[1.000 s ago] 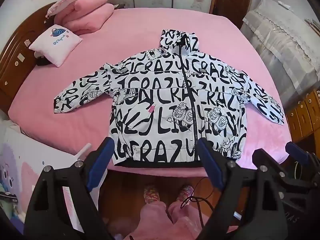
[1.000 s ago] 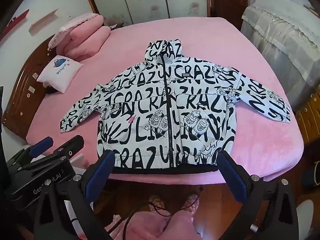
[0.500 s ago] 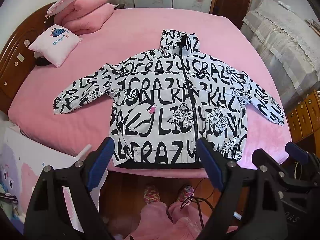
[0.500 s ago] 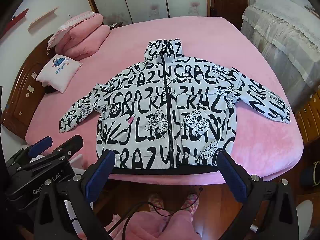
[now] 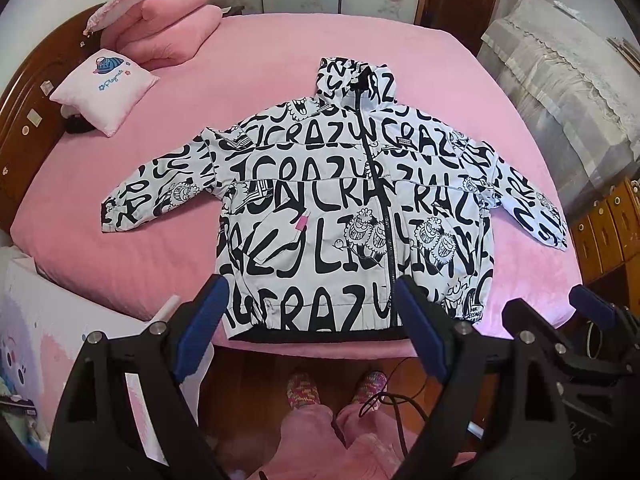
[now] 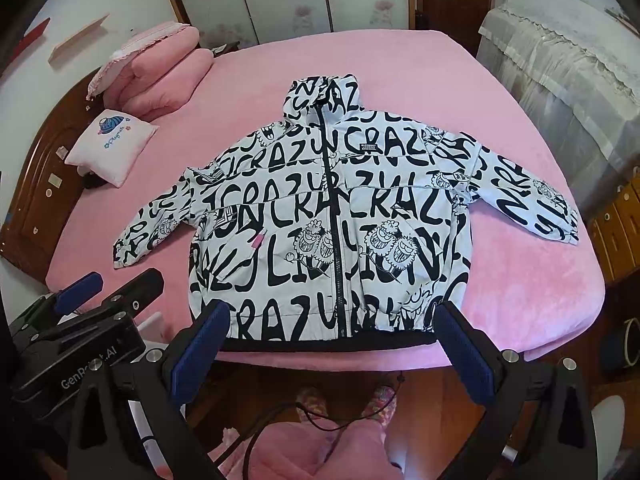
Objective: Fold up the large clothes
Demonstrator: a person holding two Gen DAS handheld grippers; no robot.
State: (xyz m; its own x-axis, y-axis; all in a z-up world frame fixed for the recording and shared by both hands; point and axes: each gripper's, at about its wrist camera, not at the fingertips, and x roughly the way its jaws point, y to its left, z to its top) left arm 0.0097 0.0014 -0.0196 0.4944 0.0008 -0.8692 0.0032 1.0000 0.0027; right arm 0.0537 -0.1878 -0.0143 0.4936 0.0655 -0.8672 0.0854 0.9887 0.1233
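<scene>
Pink bedding covers the bed that fills the left wrist view. We see the jacket, white with black lettering, lying flat on it, zipped, sleeves spread, hem at the near edge. A pillow sits far left beside folded pink quilts. Our left gripper hangs over the hem with its jaws wide apart, holding nothing.

From the right wrist view, we find the jacket centred on the bed, collar pointing away. Our right gripper hovers above the hem, jaws spread wide and empty. Below, slippered feet stand on the wooden floor.
</scene>
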